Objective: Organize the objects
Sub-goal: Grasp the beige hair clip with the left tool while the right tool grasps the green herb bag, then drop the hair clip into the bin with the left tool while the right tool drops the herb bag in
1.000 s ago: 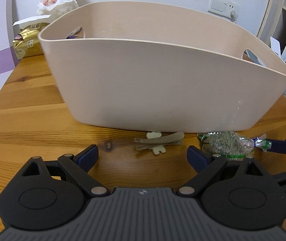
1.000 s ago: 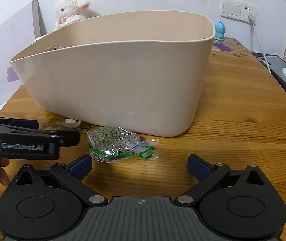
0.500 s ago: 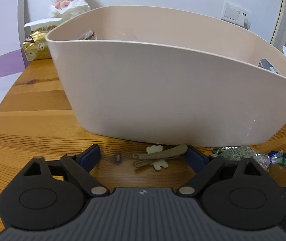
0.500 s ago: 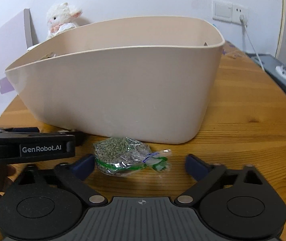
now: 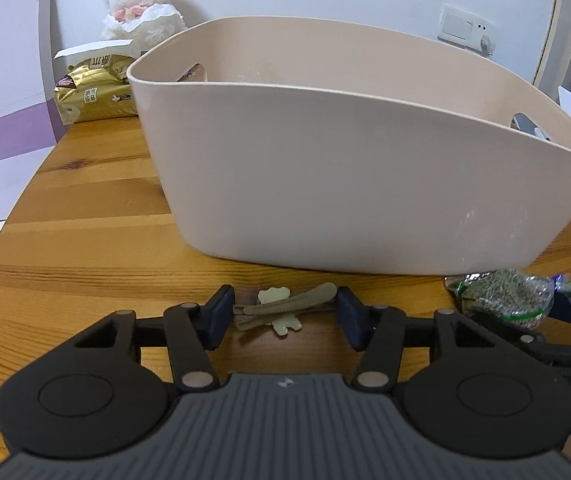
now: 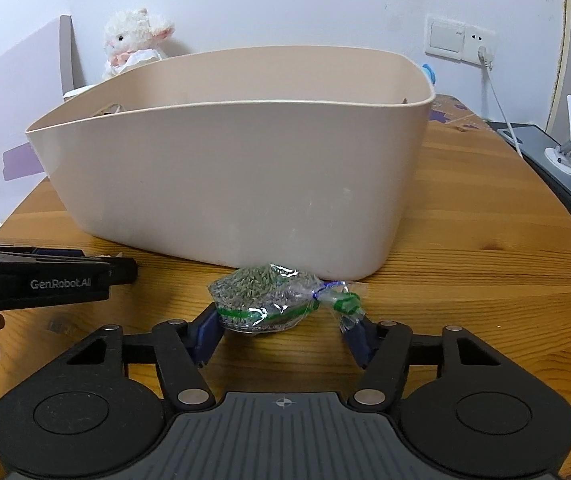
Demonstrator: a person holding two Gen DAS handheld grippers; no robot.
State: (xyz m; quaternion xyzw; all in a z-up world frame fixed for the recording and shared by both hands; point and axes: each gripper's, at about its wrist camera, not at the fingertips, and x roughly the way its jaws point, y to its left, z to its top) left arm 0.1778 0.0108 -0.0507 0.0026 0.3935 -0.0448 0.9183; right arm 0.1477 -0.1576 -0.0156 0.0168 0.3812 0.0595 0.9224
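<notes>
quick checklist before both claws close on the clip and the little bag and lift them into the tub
1. Hair clip sits between the left claw fingers: ok, a finger stands at each end.
2. Left claw open enough: ok, though whether the pads already touch the clip cannot tell.
3. Pellet bag between the right claw fingers: ok, but its knotted tail lies over the finger on the right.
4. The two claws stay apart: ok, side by side with a gap.
5. Beige tub rim free to pass over: ok.
6. Room inside the tub: cannot tell, floor hidden.
</notes>
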